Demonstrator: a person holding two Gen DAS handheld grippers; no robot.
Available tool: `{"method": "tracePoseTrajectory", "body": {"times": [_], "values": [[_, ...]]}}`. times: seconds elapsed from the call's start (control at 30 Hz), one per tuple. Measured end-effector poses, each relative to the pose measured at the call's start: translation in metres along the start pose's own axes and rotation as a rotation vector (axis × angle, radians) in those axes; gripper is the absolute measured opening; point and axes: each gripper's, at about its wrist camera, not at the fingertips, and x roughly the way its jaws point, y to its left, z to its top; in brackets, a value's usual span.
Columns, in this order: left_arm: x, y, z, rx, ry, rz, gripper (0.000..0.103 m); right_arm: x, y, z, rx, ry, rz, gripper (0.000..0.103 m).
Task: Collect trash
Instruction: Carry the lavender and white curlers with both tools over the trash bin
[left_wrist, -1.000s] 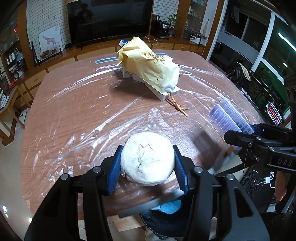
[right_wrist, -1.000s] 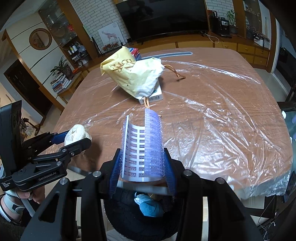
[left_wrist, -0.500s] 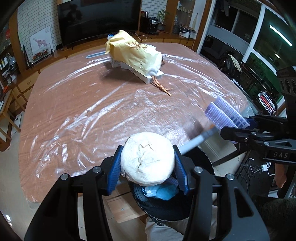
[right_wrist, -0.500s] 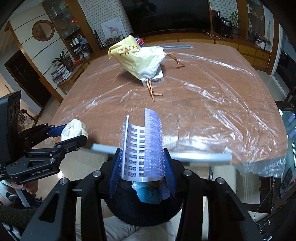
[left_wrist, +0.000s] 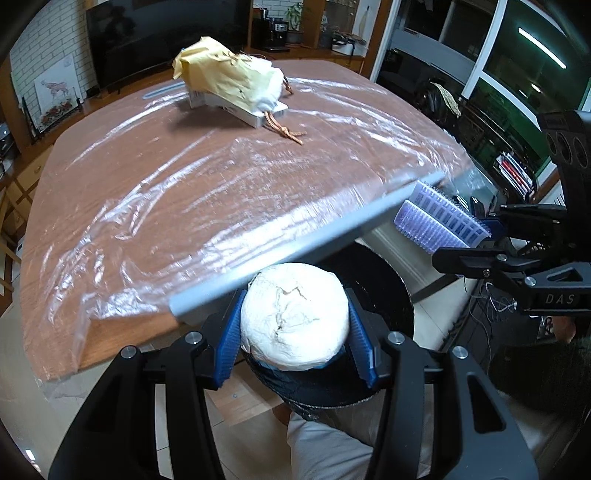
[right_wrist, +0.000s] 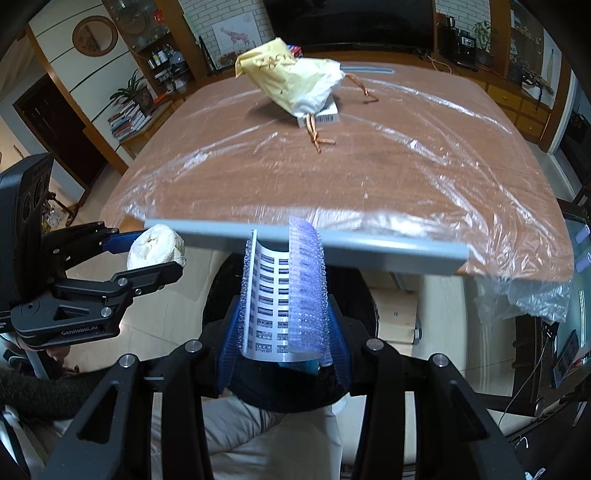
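Left hand-held gripper (left_wrist: 295, 328) clamped on a white crumpled wad (left_wrist: 294, 320); right hand-held gripper (right_wrist: 282, 332) clamped on a curled purple bubble sheet (right_wrist: 284, 295). Both over a black bin (right_wrist: 295, 391), mostly hidden, contents unclear. Beyond the bin: counter (right_wrist: 369, 177) under clear film, yellow bag (right_wrist: 291, 75) at far end.

Both tongs have drawn back from over the surface (left_wrist: 155, 192) to beyond its near edge. A second ago the left tongs (left_wrist: 295, 332) held the white crumpled wad (left_wrist: 293, 325) above the plastic-covered top; now the wad hangs past the grey edge strip (left_wrist: 303, 243), over the black bin (left_wrist: 373, 280). The right tongs (right_wrist: 282, 332) have carried the purple bristled strip (right_wrist: 284, 288) back the same way, so it too sits above the bin's dark opening (right_wrist: 351, 295). The yellow paper bag (right_wrist: 291, 77) on the surface now lies farther off in both views.
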Motion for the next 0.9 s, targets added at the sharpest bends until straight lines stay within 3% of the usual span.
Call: {"method": "tracePoseTrajectory", "body": {"times": [0.9], "values": [[0.06, -0.008, -0.03, 0.051, 0.16, 0.013, 0.052, 0.062, -0.012, -0.027, -0.047, 0.168, -0.074, 0.042]]}}
